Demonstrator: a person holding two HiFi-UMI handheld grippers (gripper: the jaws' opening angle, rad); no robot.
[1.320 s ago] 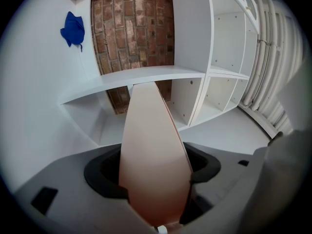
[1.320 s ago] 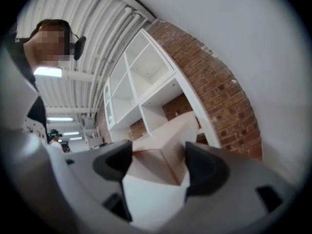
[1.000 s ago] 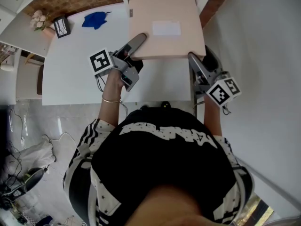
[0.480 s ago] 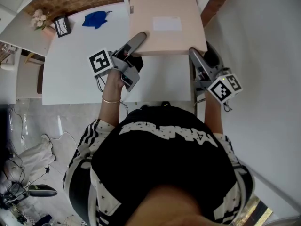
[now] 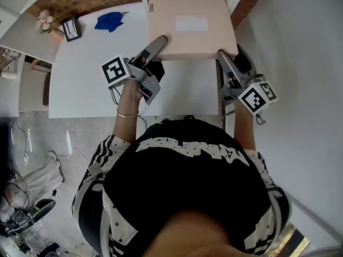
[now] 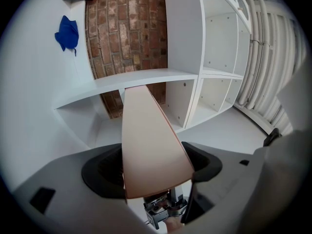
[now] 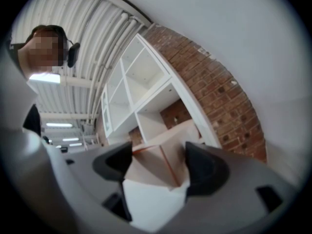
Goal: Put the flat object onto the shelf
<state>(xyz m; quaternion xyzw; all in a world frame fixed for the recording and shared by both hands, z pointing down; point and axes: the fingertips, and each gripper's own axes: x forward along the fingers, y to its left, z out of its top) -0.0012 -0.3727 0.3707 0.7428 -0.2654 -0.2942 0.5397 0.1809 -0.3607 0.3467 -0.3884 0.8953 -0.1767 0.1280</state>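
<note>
White rectangular tabletop (image 5: pixel 80 84), 1 crumpled blue cloth (image 5: pixel 111 21) and 1 small black-framed picture (image 5: pixel 71 29) near its far edge, white open-compartment shelf unit (image 6: pixel 181 43) against red brick wall (image 6: pixel 126 28).

Pink board (image 5: pixel 182 42), wht shelf (image 6: pixel 183 33) (red brick wall (image 6: pixel 126 33)), blue cloth (image 5: pixel 110 22).

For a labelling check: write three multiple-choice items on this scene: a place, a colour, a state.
1. The flat board is: A green; B pale pink; C black.
2. The blue cloth lies: A on the white table; B in the shelf; C on the flat board.
3. The left tool is: A open, empty; B set down; C shut on the flat board.
B: its face shows pale pink. A: it rests on the white table. C: the flat board fills its jaws.
</note>
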